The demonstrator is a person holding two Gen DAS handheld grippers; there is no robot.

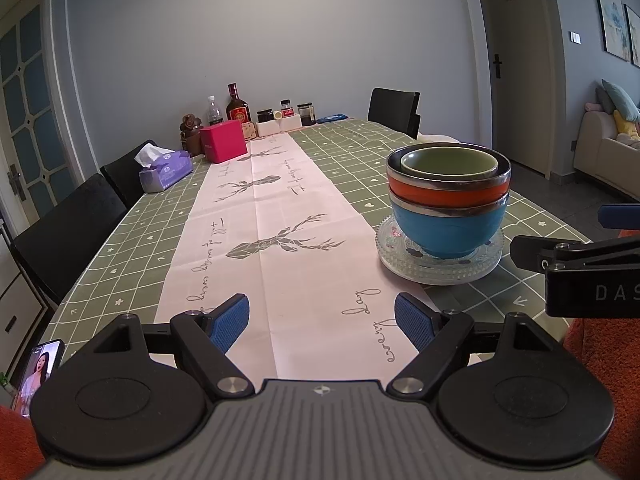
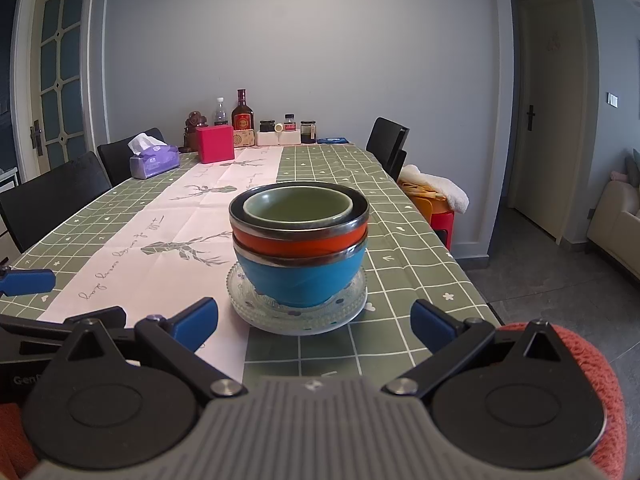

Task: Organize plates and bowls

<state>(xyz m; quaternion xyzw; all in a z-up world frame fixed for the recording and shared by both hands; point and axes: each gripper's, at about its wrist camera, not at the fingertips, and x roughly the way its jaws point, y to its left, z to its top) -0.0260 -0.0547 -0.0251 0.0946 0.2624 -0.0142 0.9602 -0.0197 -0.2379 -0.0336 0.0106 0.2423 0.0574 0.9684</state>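
Both claws, left gripper point(image 1: 322, 322) and right gripper point(image 2: 314, 320), I hold spread apart, empty. Green bowl point(image 2: 298, 209) nests in orange bowl point(image 2: 300, 245), blue bowl point(image 2: 300, 282), on glass plate point(image 2: 297, 317), just ahead of right.

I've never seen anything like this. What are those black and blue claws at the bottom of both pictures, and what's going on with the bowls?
There is no robot here. A person holds a two-fingered tool in each hand, and each tool carries a wide-angle camera looking forward along its fingers. One picture comes from the left hand-held gripper, the other from the right hand-held gripper. The blue pieces are the finger pads. Both tools are open and hold nothing.

On the green checked tablecloth sits a glass plate. On it are three nested bowls: a blue bowl at the bottom, an orange bowl inside it, and a small green bowl on top. The right tool faces the stack head-on; from the left tool it sits off to the right.

At the table's far end stand bottles, jars, a pink box and a tissue box.
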